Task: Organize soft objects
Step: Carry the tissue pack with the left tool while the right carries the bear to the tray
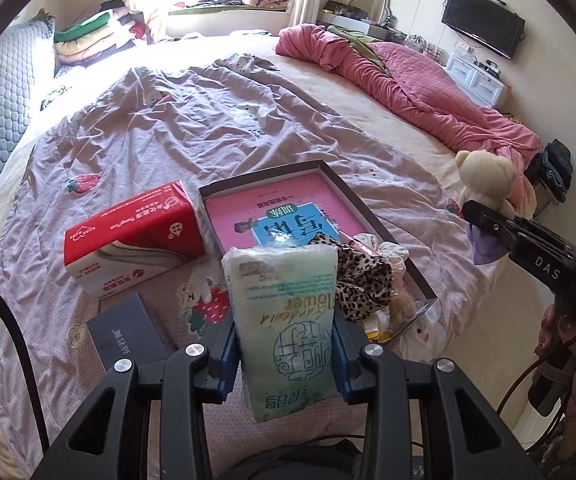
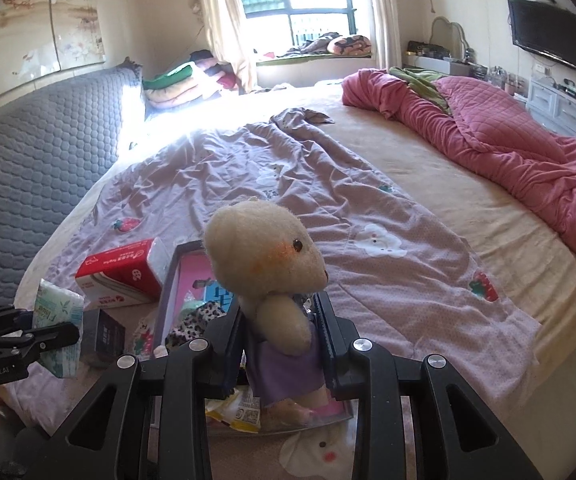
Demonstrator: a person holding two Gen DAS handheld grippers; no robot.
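The bed [image 1: 388,92] carries a lilac quilt [image 1: 148,128] with strawberries. On its near part lies a shallow box [image 1: 372,220] that already holds a leopard-print cloth [image 1: 362,280] and some small packets. To its left a red tissue pack [image 1: 136,232] and a dark box [image 1: 124,334] are not yet sorted. The left claw [image 1: 286,356] grips a green tissue pack [image 1: 288,320], held above the near edge of the box. The right claw [image 2: 282,340] grips a cream plush bear [image 2: 264,256] near the box. I judge the task about half done.

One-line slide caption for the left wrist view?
Left gripper holds a green tissue pack above the bed, near the open box.
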